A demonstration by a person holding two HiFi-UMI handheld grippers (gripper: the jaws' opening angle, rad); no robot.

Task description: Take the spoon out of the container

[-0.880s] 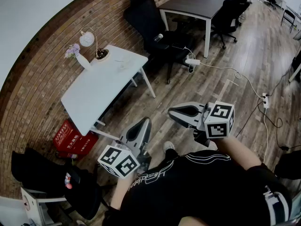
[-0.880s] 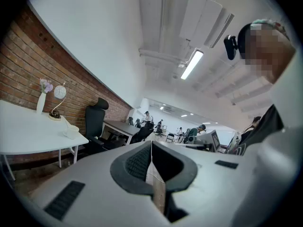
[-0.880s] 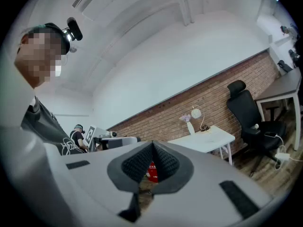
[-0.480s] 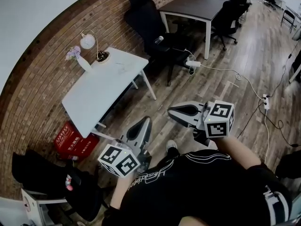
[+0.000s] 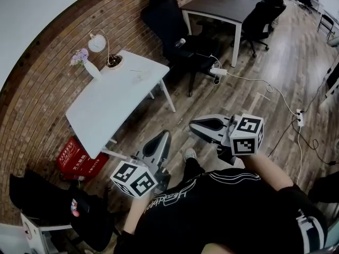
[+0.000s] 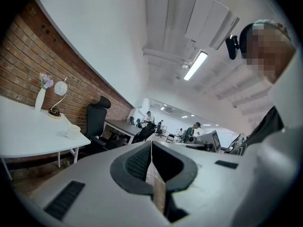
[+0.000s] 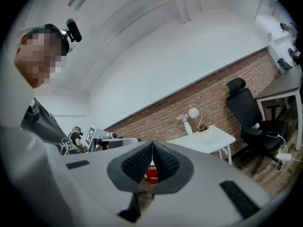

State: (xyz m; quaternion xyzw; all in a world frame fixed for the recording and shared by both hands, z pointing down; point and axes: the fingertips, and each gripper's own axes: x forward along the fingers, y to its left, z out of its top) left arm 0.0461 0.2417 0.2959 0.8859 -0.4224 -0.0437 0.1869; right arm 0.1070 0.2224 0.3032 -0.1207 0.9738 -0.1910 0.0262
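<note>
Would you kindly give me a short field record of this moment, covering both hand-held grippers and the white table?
left hand-held gripper: shut, nothing between the jaws
right hand-held gripper: shut, nothing between the jaws
white table: by the brick wall, neither gripper touching it
on table: vase with flowers, round lamp, small white cup
spoon: cannot be made out
floor by table: red basket

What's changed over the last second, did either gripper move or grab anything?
Almost nothing. The person's shoe has stepped slightly forward and the view has shifted a little. Nothing was grabbed or released: the left gripper and right gripper stay shut and empty, away from the white table.
</note>
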